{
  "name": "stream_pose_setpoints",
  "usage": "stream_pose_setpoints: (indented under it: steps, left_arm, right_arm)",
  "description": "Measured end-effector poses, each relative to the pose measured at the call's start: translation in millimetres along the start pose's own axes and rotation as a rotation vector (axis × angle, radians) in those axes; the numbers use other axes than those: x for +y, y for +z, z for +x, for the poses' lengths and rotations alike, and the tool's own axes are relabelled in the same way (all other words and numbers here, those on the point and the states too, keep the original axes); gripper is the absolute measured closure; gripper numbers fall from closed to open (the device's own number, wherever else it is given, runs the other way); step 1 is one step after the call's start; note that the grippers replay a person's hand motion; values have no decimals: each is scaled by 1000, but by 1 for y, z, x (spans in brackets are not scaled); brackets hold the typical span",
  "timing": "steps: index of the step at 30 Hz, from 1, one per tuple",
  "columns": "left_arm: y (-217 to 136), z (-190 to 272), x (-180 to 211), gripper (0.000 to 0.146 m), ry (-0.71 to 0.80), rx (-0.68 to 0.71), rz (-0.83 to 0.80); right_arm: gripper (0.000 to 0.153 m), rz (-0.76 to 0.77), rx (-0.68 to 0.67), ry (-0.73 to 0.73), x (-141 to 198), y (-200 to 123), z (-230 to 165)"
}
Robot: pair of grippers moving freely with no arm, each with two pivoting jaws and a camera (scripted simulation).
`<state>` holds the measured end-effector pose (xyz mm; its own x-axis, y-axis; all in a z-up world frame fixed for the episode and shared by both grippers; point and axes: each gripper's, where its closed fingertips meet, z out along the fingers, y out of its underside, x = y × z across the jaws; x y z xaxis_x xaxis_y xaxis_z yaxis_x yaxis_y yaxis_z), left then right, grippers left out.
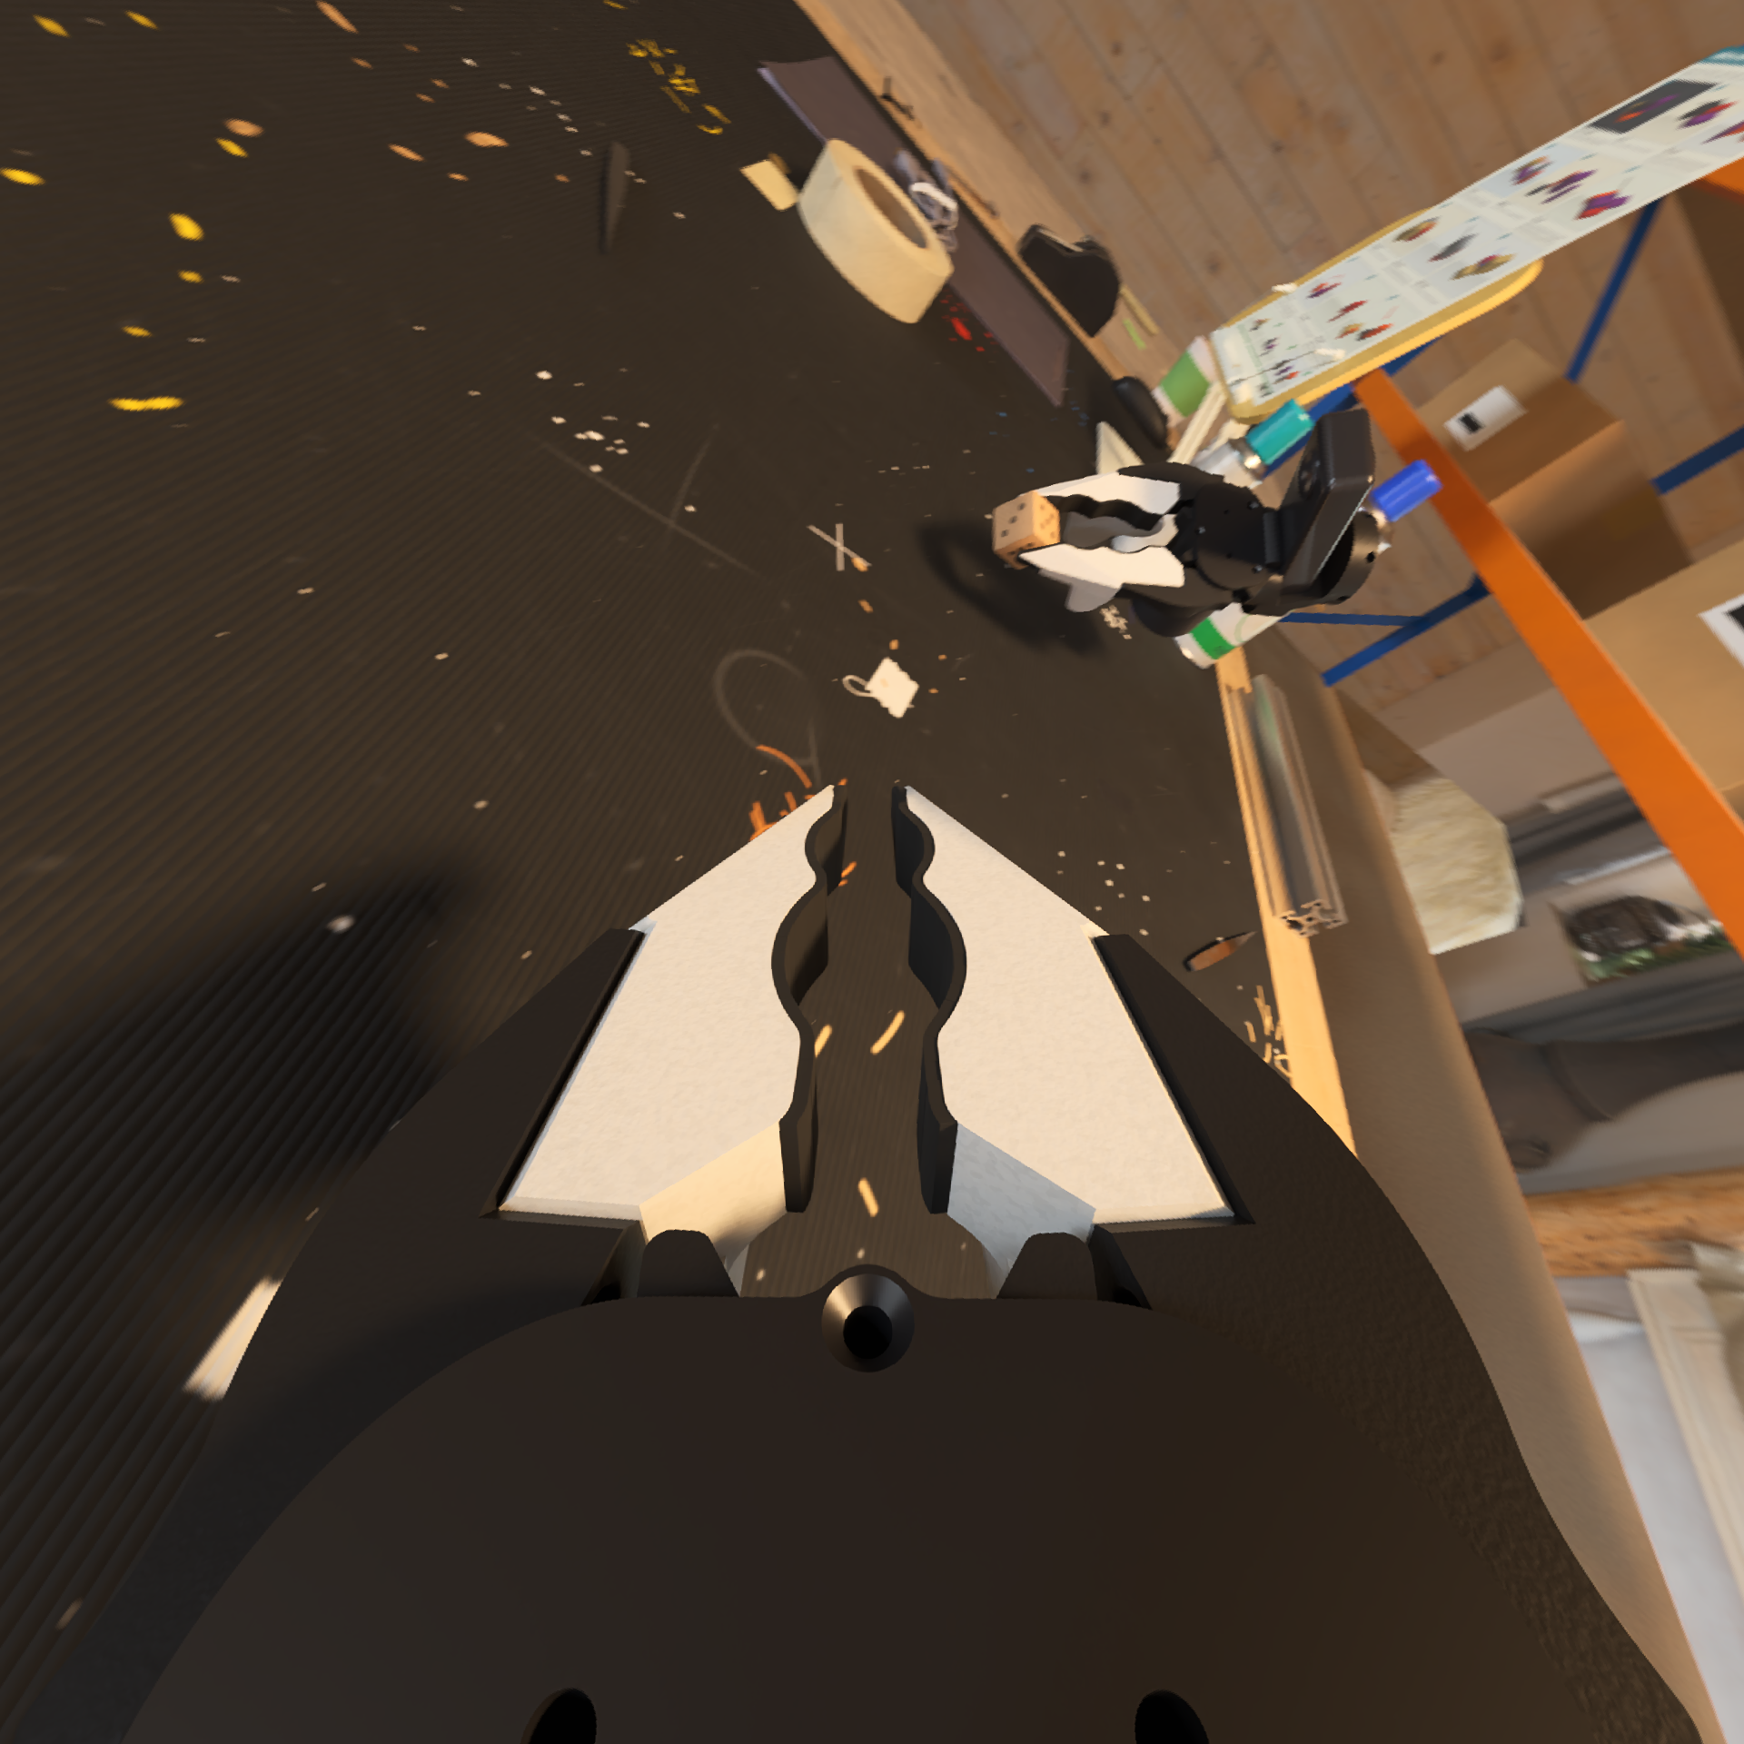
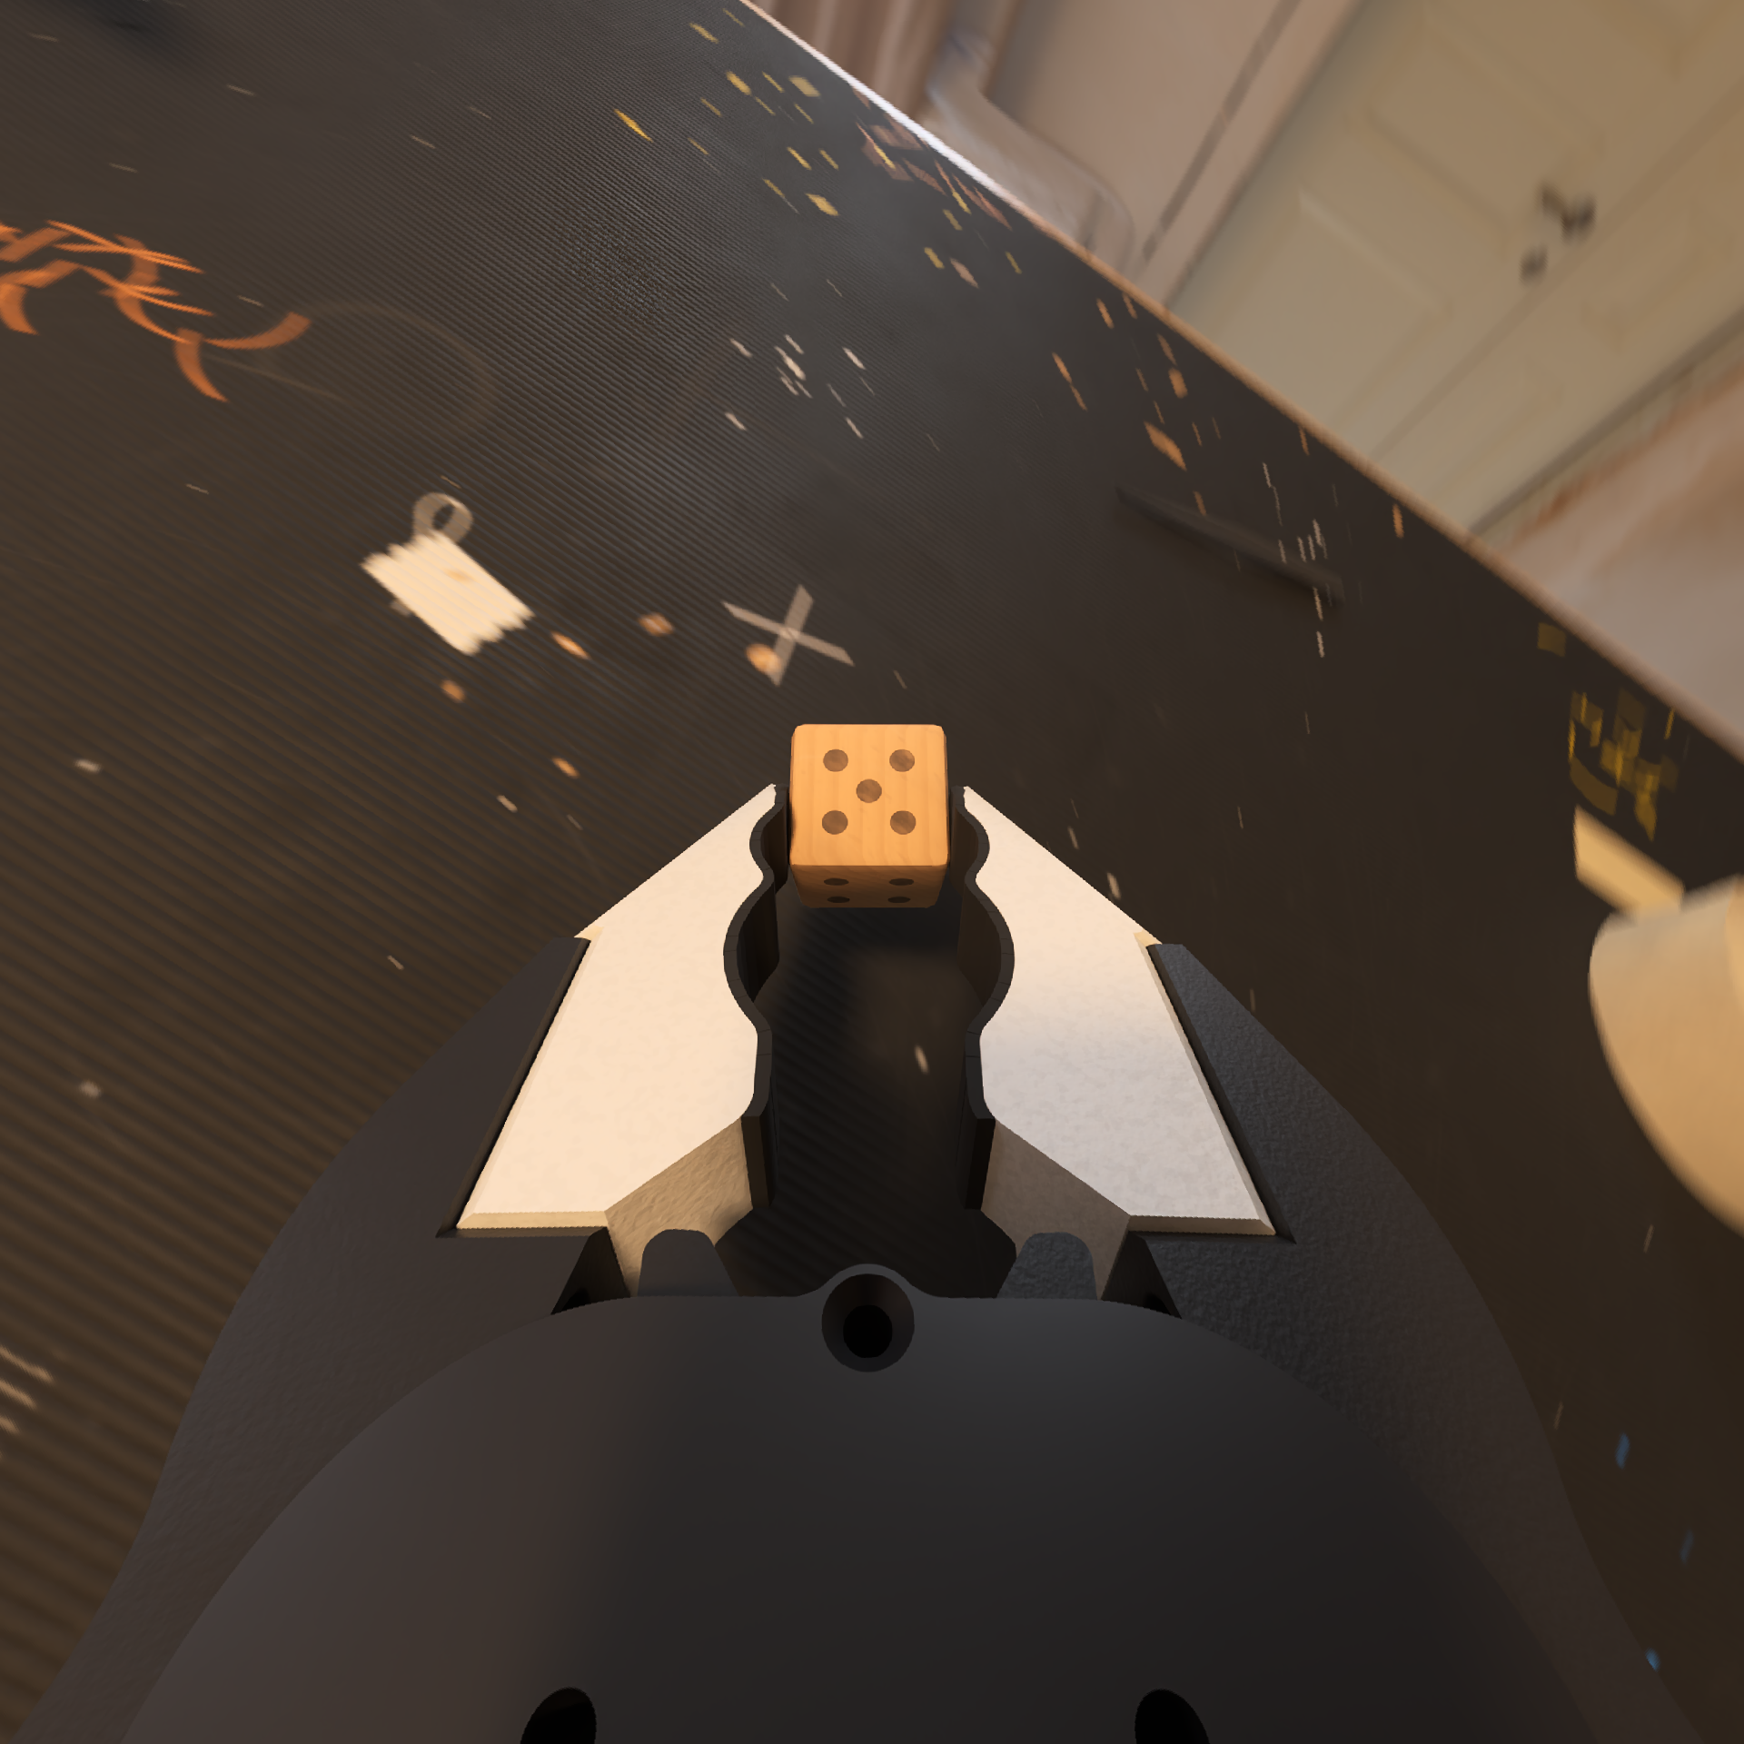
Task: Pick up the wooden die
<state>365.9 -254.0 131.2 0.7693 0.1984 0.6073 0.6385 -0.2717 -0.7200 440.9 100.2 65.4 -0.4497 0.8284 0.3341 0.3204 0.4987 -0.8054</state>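
Observation:
The wooden die [image 2: 868,813] is a small light-brown cube with dark pips. My right gripper [image 2: 868,802] is shut on it, both fingertips pressing its sides, and holds it above the dark table [image 2: 472,897]. In the left wrist view the same die [image 1: 1026,528] shows at the tip of the right gripper [image 1: 1048,533], lifted over its shadow. My left gripper [image 1: 868,797] is nearly closed with a narrow gap between the fingertips and holds nothing, low over the table [image 1: 377,661].
A roll of tape [image 1: 873,231] stands at the table's far side, also at the right edge of the right wrist view [image 2: 1670,1048]. A small white tag [image 1: 887,686] and a white cross mark [image 1: 838,547] lie on the table. Table edge with a metal bar [image 1: 1293,812] runs at the right.

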Motion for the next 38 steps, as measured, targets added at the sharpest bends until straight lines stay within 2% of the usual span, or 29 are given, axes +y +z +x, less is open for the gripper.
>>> stream_pose_setpoints:
  steps: [2, 4, 5, 10, 13, 20, 25, 31, 36, 38]
  left_arm:
    - [12, 7, -1, 128, 0, 40, -4]
    - [26, 13, 0, 108, 18, 59, -28]
    - [33, 17, 0, 102, 29, 66, -35]
    - [63, 48, -9, 103, 51, 189, -7]
    - [74, 49, -3, 100, 92, 147, -62]
    - [74, 60, 5, 106, 75, 214, -107]
    - [76, 62, 14, 120, 61, 251, -161]
    - [80, 63, 23, 129, 49, 267, -212]
    - [81, 62, 28, 130, 44, 264, -237]
    - [81, 64, 29, 136, 41, 280, -243]
  right_arm:
    - [119, 49, -28, -120, -32, 8, -23]
    - [119, 118, -46, -210, -67, 14, -48]
    - [119, 156, -67, -242, -83, 16, -61]
    - [119, 317, -136, -320, -150, 23, -121]
    - [119, 370, -177, -340, -170, 26, -147]
    - [119, 373, -276, -431, -177, 33, -181]
    - [119, 375, -303, -457, -176, 32, -188]
    - [119, 374, -327, -475, -172, 33, -195]
    - [119, 375, -336, -494, -171, 33, -199]
    - [119, 378, -338, -503, -171, 33, -199]
